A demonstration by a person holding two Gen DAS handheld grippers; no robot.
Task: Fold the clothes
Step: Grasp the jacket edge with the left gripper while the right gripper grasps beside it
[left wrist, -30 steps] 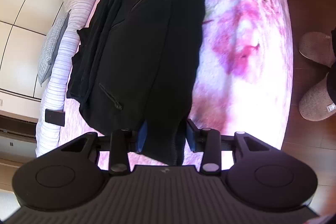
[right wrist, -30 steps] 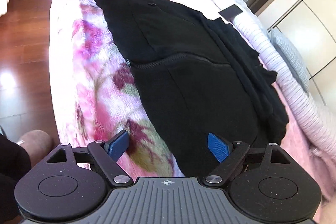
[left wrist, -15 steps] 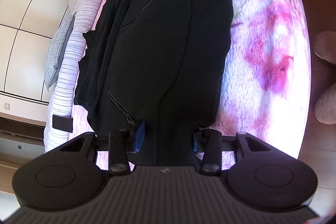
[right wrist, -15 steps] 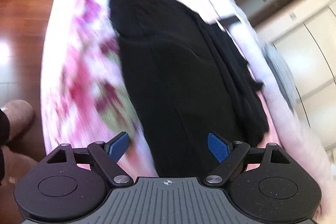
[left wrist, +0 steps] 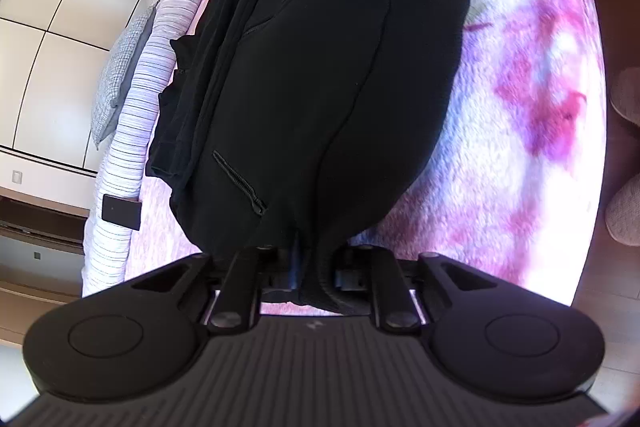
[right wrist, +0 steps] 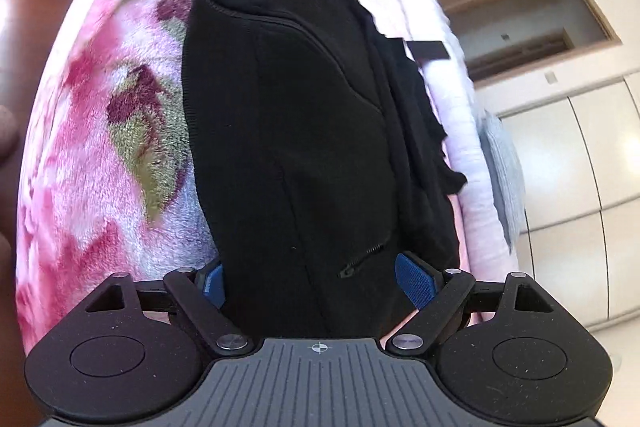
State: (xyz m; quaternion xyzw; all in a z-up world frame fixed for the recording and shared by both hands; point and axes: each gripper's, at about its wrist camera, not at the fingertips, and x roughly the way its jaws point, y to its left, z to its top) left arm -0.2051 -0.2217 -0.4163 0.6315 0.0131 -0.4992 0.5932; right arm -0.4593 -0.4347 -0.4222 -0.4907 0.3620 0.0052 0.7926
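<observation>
My left gripper [left wrist: 310,267] is closing now on the near edge of the black jacket [left wrist: 340,67]; a second ago its jaws stood apart around this edge, and now the cloth is pinched and bunched between them. The jacket lies long on the bed, on the pink flowered blanket [left wrist: 520,147], with its zip pocket near my left side. My right gripper [right wrist: 316,279] has come down to the other end of the jacket and rolled level; it is still released, its blue pads [right wrist: 414,279] wide on each side of the cloth. I judge the right must clench next, then both ends can lift for the fold.
</observation>
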